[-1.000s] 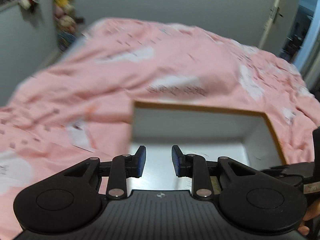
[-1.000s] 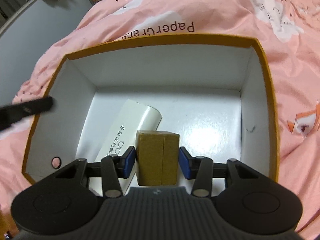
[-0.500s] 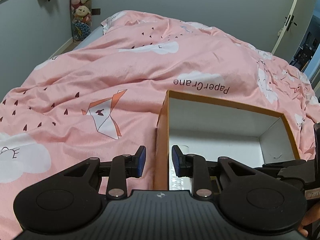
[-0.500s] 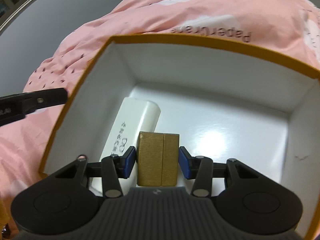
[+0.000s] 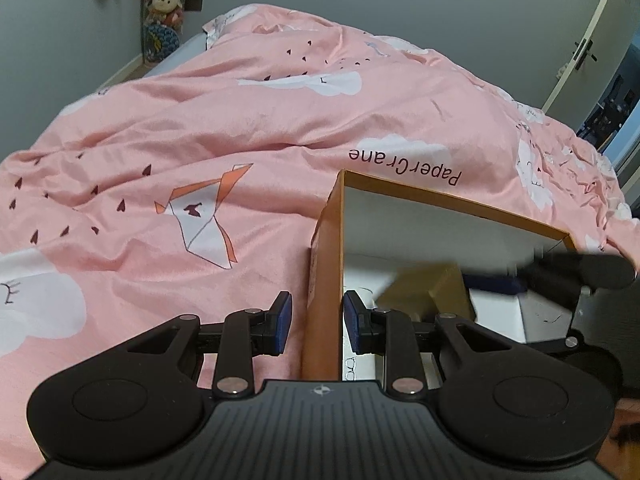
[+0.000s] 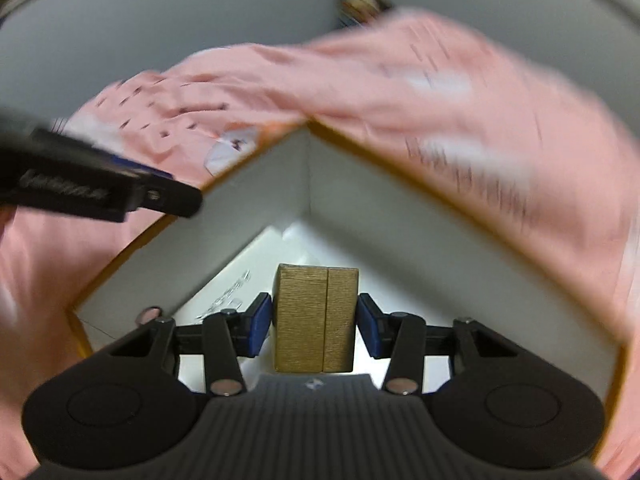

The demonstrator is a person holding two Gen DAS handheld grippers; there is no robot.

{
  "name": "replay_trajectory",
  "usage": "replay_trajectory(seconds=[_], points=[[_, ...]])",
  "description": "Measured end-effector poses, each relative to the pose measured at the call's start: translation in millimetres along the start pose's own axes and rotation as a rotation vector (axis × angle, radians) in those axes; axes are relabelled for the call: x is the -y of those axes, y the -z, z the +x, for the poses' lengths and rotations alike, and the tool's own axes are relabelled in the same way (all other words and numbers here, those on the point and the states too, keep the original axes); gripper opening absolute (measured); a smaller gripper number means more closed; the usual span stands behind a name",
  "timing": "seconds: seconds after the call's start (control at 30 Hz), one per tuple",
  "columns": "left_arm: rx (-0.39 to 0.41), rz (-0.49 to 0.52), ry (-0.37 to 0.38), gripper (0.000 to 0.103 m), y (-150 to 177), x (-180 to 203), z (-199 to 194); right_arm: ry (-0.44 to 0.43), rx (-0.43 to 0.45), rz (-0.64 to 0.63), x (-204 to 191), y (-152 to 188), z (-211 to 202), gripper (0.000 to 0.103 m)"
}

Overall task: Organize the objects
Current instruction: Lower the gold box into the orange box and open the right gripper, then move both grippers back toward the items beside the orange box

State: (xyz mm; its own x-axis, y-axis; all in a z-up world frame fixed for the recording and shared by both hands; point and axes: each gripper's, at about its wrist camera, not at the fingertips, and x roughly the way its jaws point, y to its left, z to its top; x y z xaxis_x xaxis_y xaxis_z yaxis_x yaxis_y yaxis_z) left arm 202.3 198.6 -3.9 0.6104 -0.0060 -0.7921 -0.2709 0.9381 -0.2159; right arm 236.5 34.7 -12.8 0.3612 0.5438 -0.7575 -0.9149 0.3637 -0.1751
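An open cardboard box (image 5: 326,264), orange outside and white inside, lies on the bed. My left gripper (image 5: 316,328) straddles its left wall, one finger outside and one inside. The jaws stand narrowly open, with a gap between the outer pad and the wall. In the right wrist view my right gripper (image 6: 316,320) is shut on a small golden-brown box (image 6: 314,320), held above the big box's floor and facing a far corner (image 6: 308,168). The left wrist view shows that small box (image 5: 432,288) blurred. A white printed pack (image 6: 228,300) lies on the box floor.
The pink duvet (image 5: 200,140) with clouds and paper-crane prints covers the bed all round the box. Plush toys (image 5: 164,0) hang on the grey far wall at the left. A door (image 5: 584,52) stands at the far right.
My left gripper slid left, so the box's left wall now sits between its fingers. My right gripper rolled and swung towards the box's corner, still holding the golden-brown box.
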Motion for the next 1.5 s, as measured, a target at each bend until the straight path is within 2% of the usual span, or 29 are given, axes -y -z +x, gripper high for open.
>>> replay_trajectory(seconds=[0.1, 0.17, 0.4, 0.5, 0.7, 0.77, 0.9, 0.97, 1.03, 1.07, 1.1, 1.2, 1.3, 1.37, 1.5], points=[[-0.006, -0.001, 0.006, 0.031, -1, -1, 2, 0.094, 0.065, -0.298, -20, -4, 6, 0.048], [-0.010, 0.004, 0.006, 0.031, -1, -1, 3, 0.121, 0.085, -0.421, -27, -4, 15, 0.048], [-0.029, 0.008, 0.013, 0.031, 1, -1, 9, 0.158, 0.105, -0.652, -39, -1, 48, 0.048], [-0.035, 0.006, 0.017, 0.031, 1, -2, 11, 0.149, 0.103, -0.691, -42, 4, 58, 0.048], [-0.044, 0.006, 0.014, 0.031, 3, -2, 13, 0.163, 0.104, -0.678, -38, 2, 66, 0.050], [-0.044, 0.007, 0.011, 0.031, 3, -1, 13, 0.172, 0.104, -0.664, -35, 0, 65, 0.060], [-0.039, 0.006, 0.010, 0.031, 4, -1, 11, 0.132, 0.056, -0.566, -23, -6, 64, 0.059], [-0.035, 0.006, 0.013, 0.031, 4, -2, 10, 0.097, 0.016, -0.490, -15, -10, 64, 0.047], [-0.030, 0.008, 0.012, 0.031, 4, -2, 10, 0.063, -0.019, -0.415, -7, -14, 68, 0.031], [-0.028, 0.009, 0.012, 0.031, 4, -1, 10, 0.048, -0.029, -0.386, -5, -17, 70, 0.020], [-0.025, 0.010, 0.013, 0.031, 4, -1, 9, 0.039, -0.034, -0.361, -5, -15, 72, 0.016], [-0.013, 0.010, 0.017, 0.031, 4, 0, 7, 0.006, -0.037, -0.302, -8, -18, 76, 0.010], [0.009, 0.020, 0.026, 0.031, 4, 3, 1, 0.002, -0.045, -0.271, -9, -16, 77, 0.010], [0.040, 0.039, 0.027, 0.031, 6, 7, -6, 0.010, -0.040, -0.286, -11, -11, 73, 0.010], [0.123, 0.088, 0.014, 0.031, 12, 17, -30, 0.002, -0.014, -0.237, -9, -7, 44, 0.010]])
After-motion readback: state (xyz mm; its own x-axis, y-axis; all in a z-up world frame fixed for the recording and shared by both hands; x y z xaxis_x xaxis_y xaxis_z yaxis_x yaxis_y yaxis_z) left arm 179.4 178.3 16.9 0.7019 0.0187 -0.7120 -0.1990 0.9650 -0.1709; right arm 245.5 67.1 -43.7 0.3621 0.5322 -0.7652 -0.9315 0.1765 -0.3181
